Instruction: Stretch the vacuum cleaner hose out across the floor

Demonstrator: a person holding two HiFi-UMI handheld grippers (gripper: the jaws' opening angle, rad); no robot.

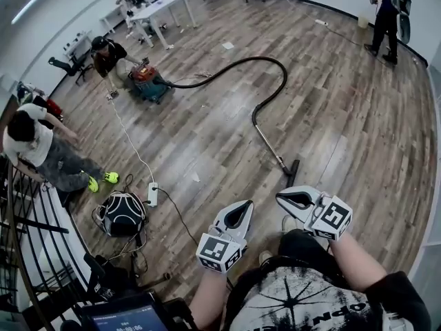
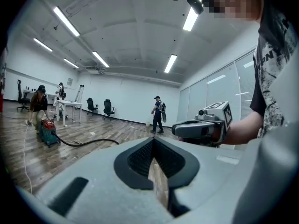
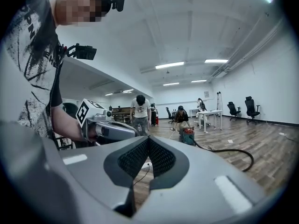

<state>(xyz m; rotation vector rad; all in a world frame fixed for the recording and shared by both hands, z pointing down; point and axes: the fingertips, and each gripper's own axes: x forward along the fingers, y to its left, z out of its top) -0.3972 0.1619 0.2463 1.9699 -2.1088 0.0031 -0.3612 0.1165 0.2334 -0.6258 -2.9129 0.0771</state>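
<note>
One black vacuum cleaner hose (image 1: 258, 58) lies in a loop on the wood floor (image 1: 344, 116). It runs from the red-and-teal vacuum cleaner (image 1: 147, 81) round to the floor head (image 1: 292, 172), which sits just ahead of us. We hold both grippers apart from the hose: left gripper (image 1: 244, 207) clenched on nothing, right gripper (image 1: 282, 197) clenched and empty too. A person (image 1: 107, 54) crouches beside the vacuum cleaner. A power strip (image 1: 152, 194) and a bag (image 1: 122, 214) lie to our left.
</note>
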